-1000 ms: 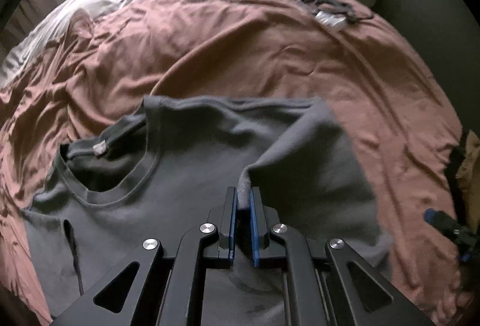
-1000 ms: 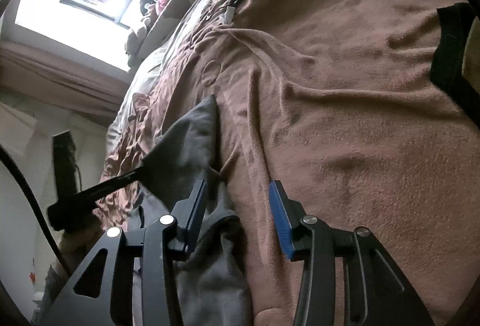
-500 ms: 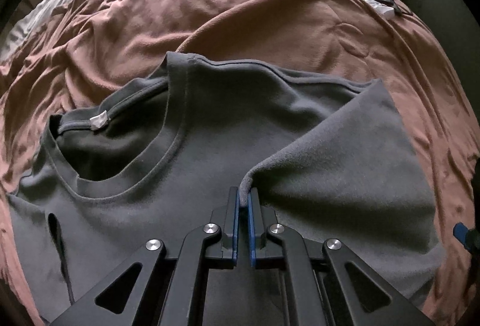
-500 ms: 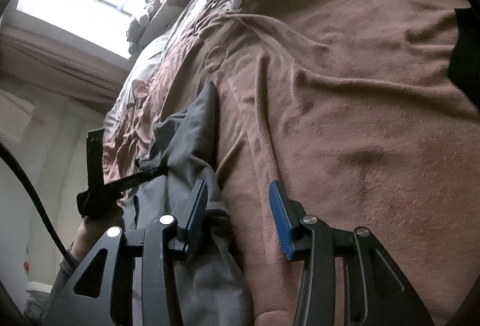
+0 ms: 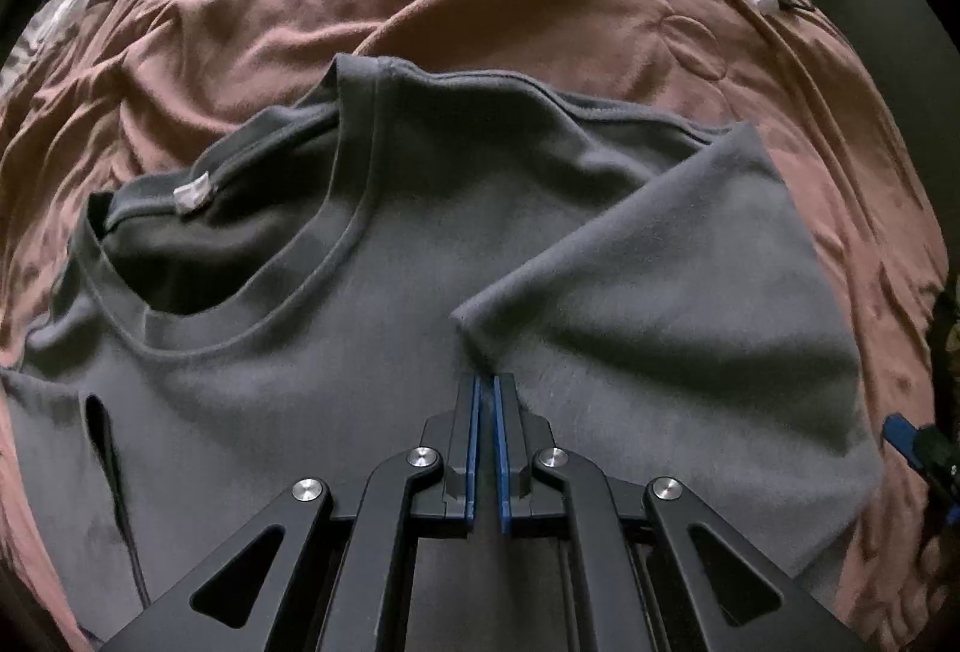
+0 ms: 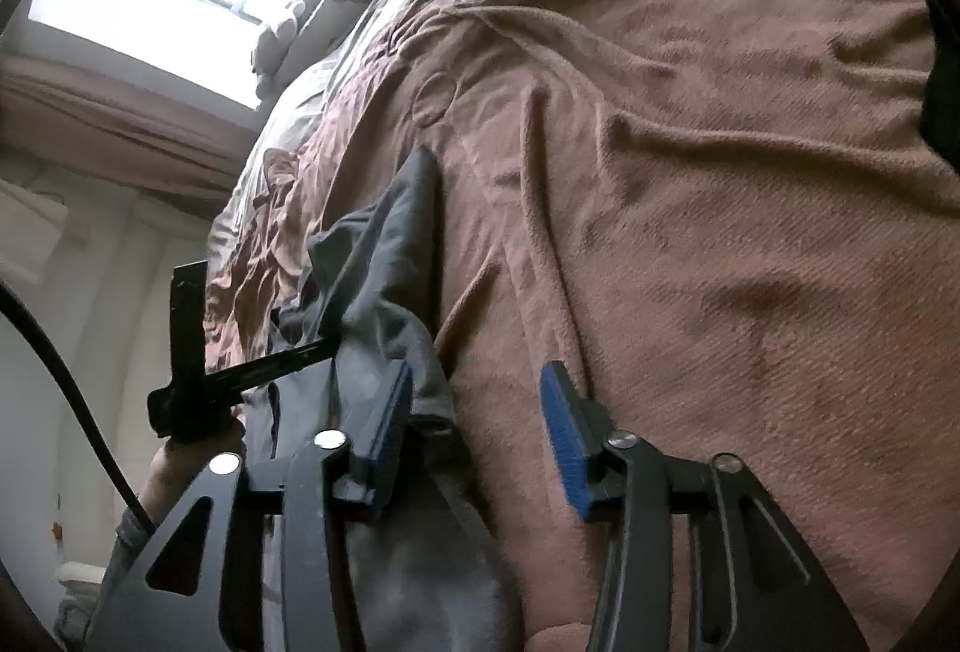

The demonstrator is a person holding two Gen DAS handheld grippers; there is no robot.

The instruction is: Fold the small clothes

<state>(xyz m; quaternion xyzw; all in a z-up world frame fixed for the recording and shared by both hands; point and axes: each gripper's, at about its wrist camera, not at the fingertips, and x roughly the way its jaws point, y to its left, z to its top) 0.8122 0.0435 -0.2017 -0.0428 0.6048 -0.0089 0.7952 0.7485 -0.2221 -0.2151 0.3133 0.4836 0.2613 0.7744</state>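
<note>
Fingers of the left gripper [image 5: 486,382] were pinched together on a fold of the grey t-shirt [image 5: 372,328], which lay spread on the pink-brown blanket [image 5: 540,4]; lower hem cut off by the linkage. Right gripper [image 6: 477,388] jaws were opening, only blanket between the pads, the left pad [image 6: 393,412] just beside bunched shirt. A hand [image 6: 174,463] was mostly hidden behind it.

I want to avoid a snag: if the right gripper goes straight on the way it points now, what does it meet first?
Probably the brown blanket: it fills the gap ahead of the right gripper, whose jaws are opening. The grey T-shirt lies just beside its left finger; depth is unclear.
</note>
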